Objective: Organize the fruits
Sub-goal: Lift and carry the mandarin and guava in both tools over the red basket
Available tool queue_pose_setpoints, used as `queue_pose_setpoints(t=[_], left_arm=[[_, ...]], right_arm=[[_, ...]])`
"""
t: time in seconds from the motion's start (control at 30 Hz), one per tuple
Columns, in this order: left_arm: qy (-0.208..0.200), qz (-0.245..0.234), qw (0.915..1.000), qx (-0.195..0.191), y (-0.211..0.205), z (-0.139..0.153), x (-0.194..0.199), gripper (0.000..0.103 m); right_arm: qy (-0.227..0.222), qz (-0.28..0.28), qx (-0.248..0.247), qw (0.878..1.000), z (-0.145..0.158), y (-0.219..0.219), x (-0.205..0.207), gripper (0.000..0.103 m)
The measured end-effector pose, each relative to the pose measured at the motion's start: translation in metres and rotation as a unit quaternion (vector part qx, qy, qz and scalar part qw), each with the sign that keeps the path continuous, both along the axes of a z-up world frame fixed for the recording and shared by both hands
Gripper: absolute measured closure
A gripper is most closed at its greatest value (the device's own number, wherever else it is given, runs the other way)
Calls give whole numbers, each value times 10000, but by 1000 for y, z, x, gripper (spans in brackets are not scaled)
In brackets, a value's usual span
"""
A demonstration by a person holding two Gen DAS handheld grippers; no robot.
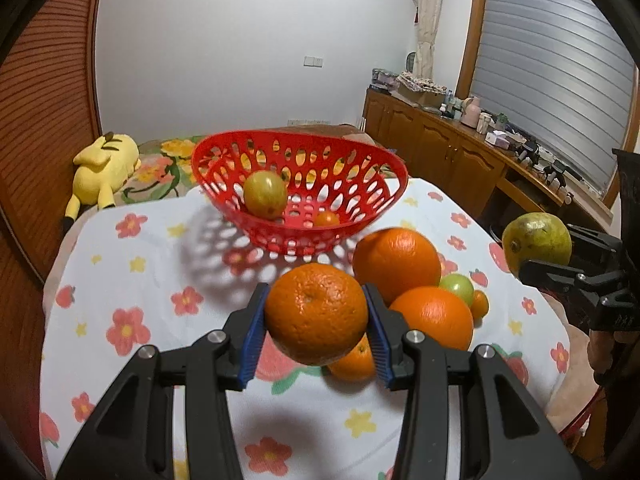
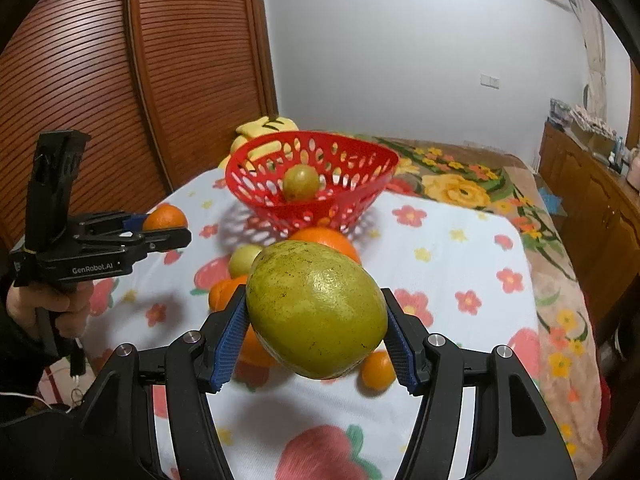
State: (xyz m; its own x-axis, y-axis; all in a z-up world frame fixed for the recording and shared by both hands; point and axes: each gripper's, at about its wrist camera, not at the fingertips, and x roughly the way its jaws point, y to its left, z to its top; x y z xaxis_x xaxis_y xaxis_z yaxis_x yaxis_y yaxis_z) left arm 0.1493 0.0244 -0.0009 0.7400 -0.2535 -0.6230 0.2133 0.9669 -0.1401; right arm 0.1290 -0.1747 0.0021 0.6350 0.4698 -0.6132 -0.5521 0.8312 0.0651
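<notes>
Jaws clamp orange (image 1: 316, 312), pear (image 2: 316, 314) (both aloft)

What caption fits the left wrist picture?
Left tool lifts an orange toward the red basket.

Room, interior. White wall (image 1: 240, 48) at rear, with a pale switch plate (image 1: 312, 61). Slatted wooden doors (image 2: 100, 92) along one side, reddish brown. Window blind (image 1: 556, 80), grey, lowered, in a wood frame; pale curtain (image 1: 427, 16) beside it. Long wooden cabinet (image 1: 448, 148) under the window, its top crowded with small bottles and boxes. Bed (image 2: 460, 176) with floral cover behind the table (image 1: 160, 264), which carries a white flowered cloth. Yellow plush toy (image 1: 102, 170) on the bed.
</notes>
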Motion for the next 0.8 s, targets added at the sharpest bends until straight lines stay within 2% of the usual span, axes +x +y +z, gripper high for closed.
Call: queue_pose_setpoints(t=[0.33,0.8], left_arm=[[-161,-59,9998,38,-3,15,18,59],[-112,-31,9999,69,-4,15,62,59]], right_arm=[[-123,120,36,9998,21,9,21,39],[-191,384,-69,9991,34,34,65,39]])
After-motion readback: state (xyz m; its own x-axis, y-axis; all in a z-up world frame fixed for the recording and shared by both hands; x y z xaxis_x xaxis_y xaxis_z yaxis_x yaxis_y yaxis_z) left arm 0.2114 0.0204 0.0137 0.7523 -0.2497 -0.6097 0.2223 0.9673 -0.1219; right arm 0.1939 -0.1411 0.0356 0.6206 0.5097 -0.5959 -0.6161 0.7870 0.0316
